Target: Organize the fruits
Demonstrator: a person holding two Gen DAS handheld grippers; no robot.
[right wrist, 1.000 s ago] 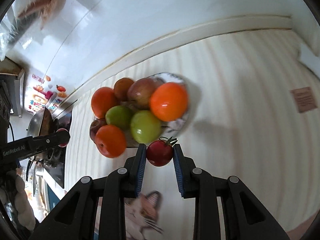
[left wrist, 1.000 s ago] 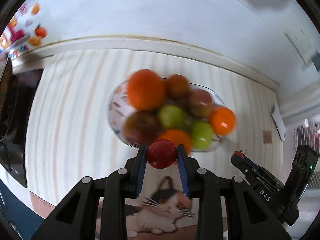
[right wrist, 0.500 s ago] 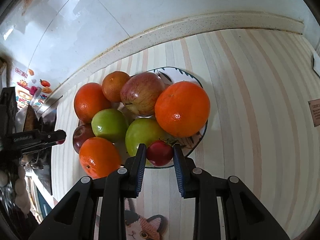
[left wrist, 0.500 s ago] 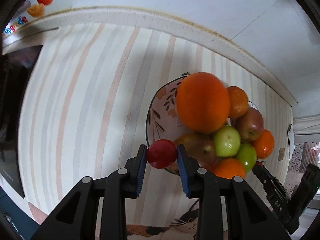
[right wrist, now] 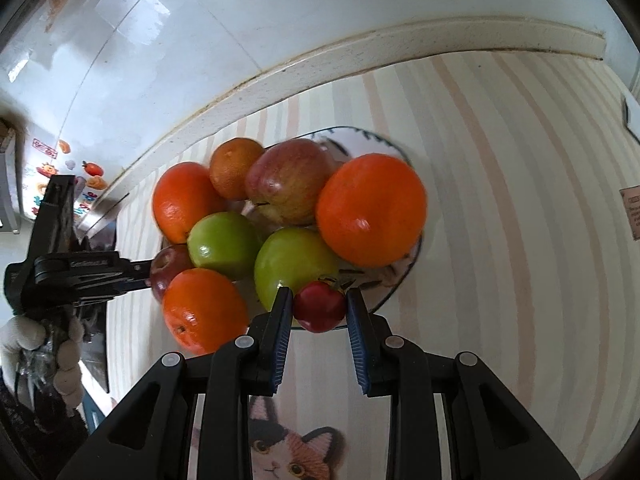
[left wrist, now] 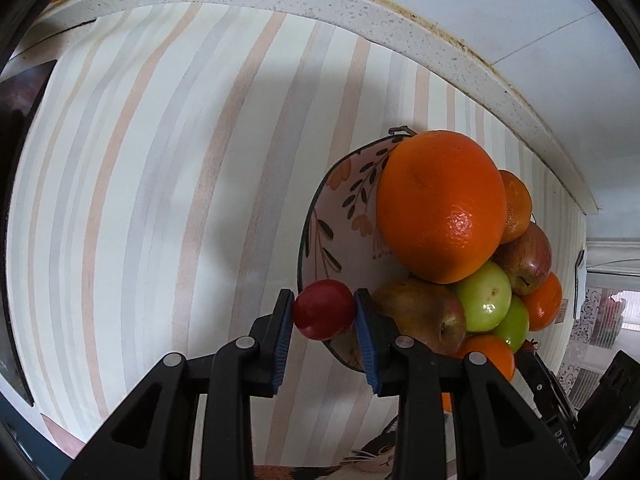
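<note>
- Left tongs point(left wrist: 325, 314) pinching small round dark-red fruit point(left wrist: 324, 309) between blue ribbed pads; held at near rim of patterned ceramic bowl point(left wrist: 320, 236), beside brownish-red apple point(left wrist: 420, 320).
- Right tongs point(right wrist: 319, 307) pinching small red tomato-like fruit with green calyx point(right wrist: 319, 306); held just over opposite rim of same bowl, touching or nearly touching large green apple point(right wrist: 294, 270). Contact unclear.
- Bowl on striped surface point(left wrist: 160, 200), already piled: big orange point(left wrist: 440, 212), smaller orange point(right wrist: 184, 200), two green apples, red-yellow apple point(right wrist: 290, 188), more citrus.
- Step in hand, by judgement: placement of both small fruits into bowl, late in task.
- Next move calls for: free pocket on each side, slow lowering, then spreading tongs only once fruit is seated against neighbours.
- Risk: pile heaped high, small round fruit likely to roll off rim onto surface; nudge of big orange could shift stack.
- Little open room left in bowl apart from bare patterned wall on left side.
</note>
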